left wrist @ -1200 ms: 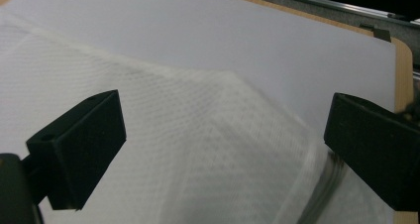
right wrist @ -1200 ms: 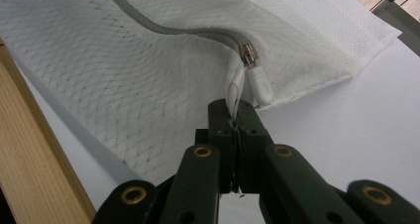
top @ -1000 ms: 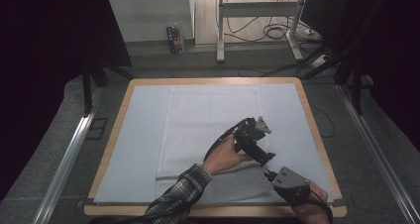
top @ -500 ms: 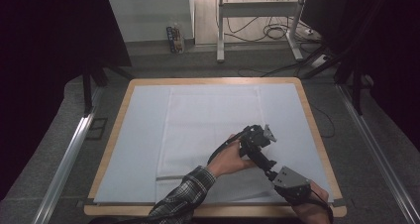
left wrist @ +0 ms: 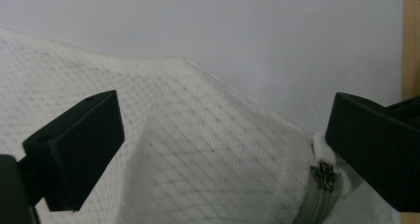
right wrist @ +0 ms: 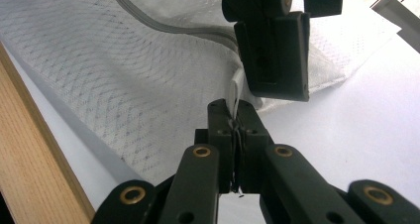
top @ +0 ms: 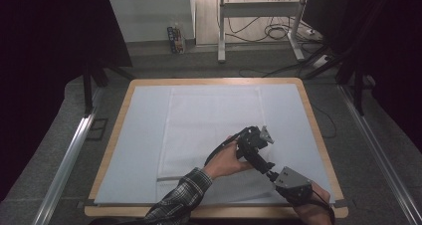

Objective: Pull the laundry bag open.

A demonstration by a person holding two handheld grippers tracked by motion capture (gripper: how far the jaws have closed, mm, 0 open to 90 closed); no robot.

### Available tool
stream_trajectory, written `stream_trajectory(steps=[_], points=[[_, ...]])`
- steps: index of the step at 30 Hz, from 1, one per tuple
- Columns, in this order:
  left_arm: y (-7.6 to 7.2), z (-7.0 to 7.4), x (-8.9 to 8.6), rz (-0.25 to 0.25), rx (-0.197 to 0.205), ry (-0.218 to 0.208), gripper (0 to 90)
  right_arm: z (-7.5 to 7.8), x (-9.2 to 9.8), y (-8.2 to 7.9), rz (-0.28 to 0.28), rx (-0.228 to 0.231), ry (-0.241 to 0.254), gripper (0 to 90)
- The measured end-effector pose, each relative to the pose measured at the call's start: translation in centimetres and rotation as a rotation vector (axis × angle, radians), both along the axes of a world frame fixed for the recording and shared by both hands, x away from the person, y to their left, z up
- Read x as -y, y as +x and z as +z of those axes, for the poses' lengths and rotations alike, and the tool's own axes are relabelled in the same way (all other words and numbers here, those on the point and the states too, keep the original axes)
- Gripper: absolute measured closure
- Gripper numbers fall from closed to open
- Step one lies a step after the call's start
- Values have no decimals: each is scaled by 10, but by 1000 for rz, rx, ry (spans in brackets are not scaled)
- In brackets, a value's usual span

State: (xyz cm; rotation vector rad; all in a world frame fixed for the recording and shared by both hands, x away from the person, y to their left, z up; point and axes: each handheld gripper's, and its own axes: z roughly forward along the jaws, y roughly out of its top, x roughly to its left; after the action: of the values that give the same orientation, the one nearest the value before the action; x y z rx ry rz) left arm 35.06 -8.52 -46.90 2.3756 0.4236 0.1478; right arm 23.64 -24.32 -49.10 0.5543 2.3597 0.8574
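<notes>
Mesh bag (top: 209, 135), white netting with a grey zipper (left wrist: 317, 199), lies flat on the pale blue mat (top: 134, 135) that covers the wooden-rimmed table (top: 318, 135); its near right corner is lifted off the mat.

Right gripper (right wrist: 236, 116): jaws closed tight on the white tab (right wrist: 236, 91) at the zipper's end. Judged purpose: pinning that corner so the bag cannot slide while the zipper is worked.

Left gripper (left wrist: 218, 135): jaws wide apart, nothing pressed between them. The raised fold of netting sits between the two black jaws, and the zipper end lies just beside one jaw. In the high view this gripper (top: 263, 161) angles down toward the right one, almost touching it. Likely lining up for the slider or the fabric next to it.

Obstructions: the two grippers crowd one small corner, so little room is left for the left jaws to close without catching the right ones. Loose mesh could snag instead of the zipper.

Surroundings: grey floor, a metal stand (top: 259, 31) and cables (top: 278, 33) beyond the table's far edge, well apart from the work.
</notes>
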Motion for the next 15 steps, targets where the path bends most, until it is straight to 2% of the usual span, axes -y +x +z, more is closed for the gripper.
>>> stream_trajectory(steps=[1, 4, 8, 12, 15], points=[[0, 0, 0, -9, -7, -7, 14, 0, 0, 0, -1, -1, 0, 863], [-1, -1, 1, 5, 23, 34, 11, 0, 1, 0, -5, 0, 6, 863], [-2, -2, 1, 6, 34, 41, 13, 0, 1, 0, -5, 1, 5, 863], [-3, -1, -1, 41, 85, 51, 40, 1, 1, 0, -4, 2, 2, 864], [-2, -2, -4, 44, 66, 47, 53, 1, 1, 0, -2, 2, 8, 864]])
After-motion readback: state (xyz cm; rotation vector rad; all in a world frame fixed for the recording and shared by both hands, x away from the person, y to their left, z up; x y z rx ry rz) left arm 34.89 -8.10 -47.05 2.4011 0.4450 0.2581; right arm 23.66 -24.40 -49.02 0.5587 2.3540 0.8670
